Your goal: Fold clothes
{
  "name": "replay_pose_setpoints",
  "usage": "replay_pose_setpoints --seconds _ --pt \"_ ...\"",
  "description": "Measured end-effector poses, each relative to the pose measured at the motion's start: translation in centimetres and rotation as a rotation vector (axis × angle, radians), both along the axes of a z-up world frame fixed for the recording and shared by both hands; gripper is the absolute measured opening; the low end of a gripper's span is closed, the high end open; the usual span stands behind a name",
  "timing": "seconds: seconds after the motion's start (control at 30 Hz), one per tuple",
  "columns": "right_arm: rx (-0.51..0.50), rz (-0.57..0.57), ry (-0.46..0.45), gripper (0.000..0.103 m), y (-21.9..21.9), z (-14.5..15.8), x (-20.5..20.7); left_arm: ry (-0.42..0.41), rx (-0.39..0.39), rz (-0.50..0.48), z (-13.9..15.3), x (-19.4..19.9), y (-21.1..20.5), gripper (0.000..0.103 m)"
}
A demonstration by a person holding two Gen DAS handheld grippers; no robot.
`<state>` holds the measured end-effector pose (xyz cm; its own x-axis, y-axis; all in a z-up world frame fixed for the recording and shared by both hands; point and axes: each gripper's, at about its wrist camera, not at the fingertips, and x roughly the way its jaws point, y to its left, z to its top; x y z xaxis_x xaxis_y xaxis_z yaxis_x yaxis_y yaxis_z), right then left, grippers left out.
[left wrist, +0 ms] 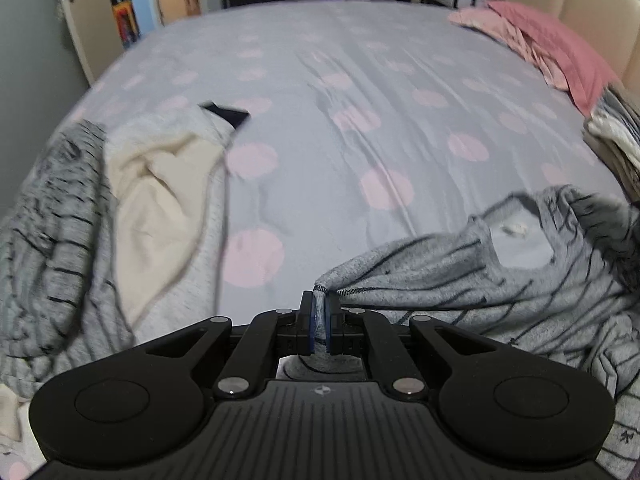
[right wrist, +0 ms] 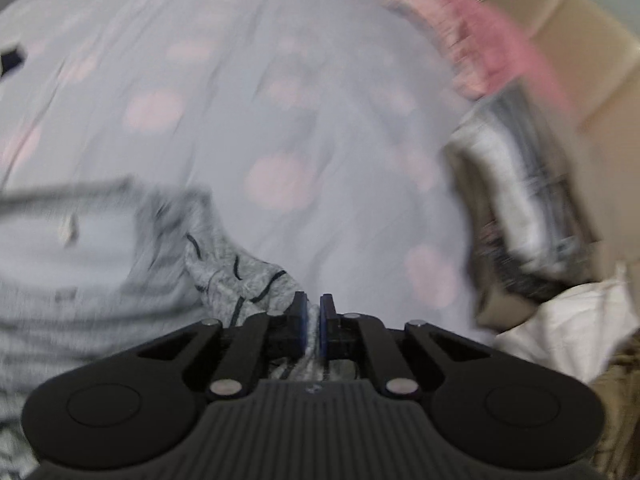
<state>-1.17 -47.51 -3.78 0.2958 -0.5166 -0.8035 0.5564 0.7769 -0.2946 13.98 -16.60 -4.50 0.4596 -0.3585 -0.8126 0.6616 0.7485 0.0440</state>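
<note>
The left gripper (left wrist: 319,300) has its jaws clenched on a hem of the grey striped garment (left wrist: 460,280), which spreads away to the right of those jaws over the bed (left wrist: 360,60). The right gripper (right wrist: 313,305) likewise has its jaws pinched on a fold of the same garment (right wrist: 236,264), whose cloth trails to their left. Left of the left jaws lies a heap of clothes (left wrist: 160,200), cream and grey. Far ahead and right, pink pillows (left wrist: 560,48) rest against the headboard (left wrist: 592,0). The right wrist view is blurred.
</note>
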Motion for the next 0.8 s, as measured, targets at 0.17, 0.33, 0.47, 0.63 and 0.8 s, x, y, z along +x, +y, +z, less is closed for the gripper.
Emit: replay_pose_setpoints --seconds 0.17,0.33,0.47,0.63,0.8 --pt "-0.052 -0.095 -0.158 0.006 -0.5 4.6 -2.2 -0.075 -0.044 0.047 3.5 0.7 2.9 0.003" --pt "-0.15 -0.153 -0.226 0.005 -0.2 7.6 -4.4 -0.105 -0.084 0.125 6.0 2.0 7.2 0.002" --pt "-0.181 -0.186 -0.192 0.005 -1.1 7.7 -6.1 -0.088 -0.011 0.124 4.4 2.1 9.3 0.002" --pt "-0.151 -0.153 -0.034 0.005 -1.2 4.1 -7.1 -0.004 0.141 0.072 -0.8 1.6 10.2 0.002" --pt "-0.134 -0.121 0.13 0.005 -1.2 0.1 -8.2 0.061 0.22 0.014 -4.2 0.5 11.5 0.003"
